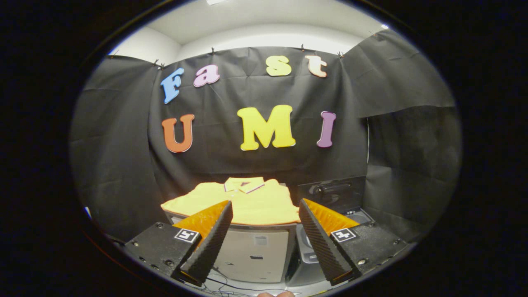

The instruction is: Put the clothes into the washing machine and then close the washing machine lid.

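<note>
A yellow polo shirt lies spread flat on top of a pale box-like stand, just beyond my fingers. To the right of it stands the washing machine, dark, with its lid raised upright at the back and a handle across it; part of its top opening peeks out behind my right finger. My gripper is open, its fingers wide apart with nothing between them, held back from the shirt's near edge.
Black cloth walls close the booth at the back and on both sides. Loose cables lie on the floor below the stand. A fingertip of a person's hand shows at the very bottom.
</note>
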`<state>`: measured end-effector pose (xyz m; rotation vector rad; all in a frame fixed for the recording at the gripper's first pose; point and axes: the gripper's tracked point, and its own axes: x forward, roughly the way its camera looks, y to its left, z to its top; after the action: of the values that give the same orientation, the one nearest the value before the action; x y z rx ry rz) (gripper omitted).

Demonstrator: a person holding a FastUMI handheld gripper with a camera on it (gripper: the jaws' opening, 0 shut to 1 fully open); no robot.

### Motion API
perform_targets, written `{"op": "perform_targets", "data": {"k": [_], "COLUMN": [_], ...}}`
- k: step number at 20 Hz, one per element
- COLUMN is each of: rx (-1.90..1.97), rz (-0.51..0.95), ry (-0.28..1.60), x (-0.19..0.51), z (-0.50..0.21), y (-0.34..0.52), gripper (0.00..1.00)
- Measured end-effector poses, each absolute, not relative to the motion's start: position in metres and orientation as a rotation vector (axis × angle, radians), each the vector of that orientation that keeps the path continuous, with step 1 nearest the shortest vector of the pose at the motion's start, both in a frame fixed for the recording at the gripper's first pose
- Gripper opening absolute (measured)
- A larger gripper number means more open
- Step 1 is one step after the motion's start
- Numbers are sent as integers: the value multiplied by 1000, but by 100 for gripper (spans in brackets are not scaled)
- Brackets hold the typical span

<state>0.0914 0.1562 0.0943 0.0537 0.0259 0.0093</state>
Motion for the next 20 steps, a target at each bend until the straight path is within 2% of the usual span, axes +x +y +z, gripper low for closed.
{"op": "perform_targets", "data": {"k": [6, 14, 20], "rx": [28, -53, 5], "rz": [92, 247, 224], "ry": [81, 266, 563], "x": [162, 275, 333], "z": [121, 120, 84], "y": [193, 248, 266], "gripper": [100, 100, 100]}}
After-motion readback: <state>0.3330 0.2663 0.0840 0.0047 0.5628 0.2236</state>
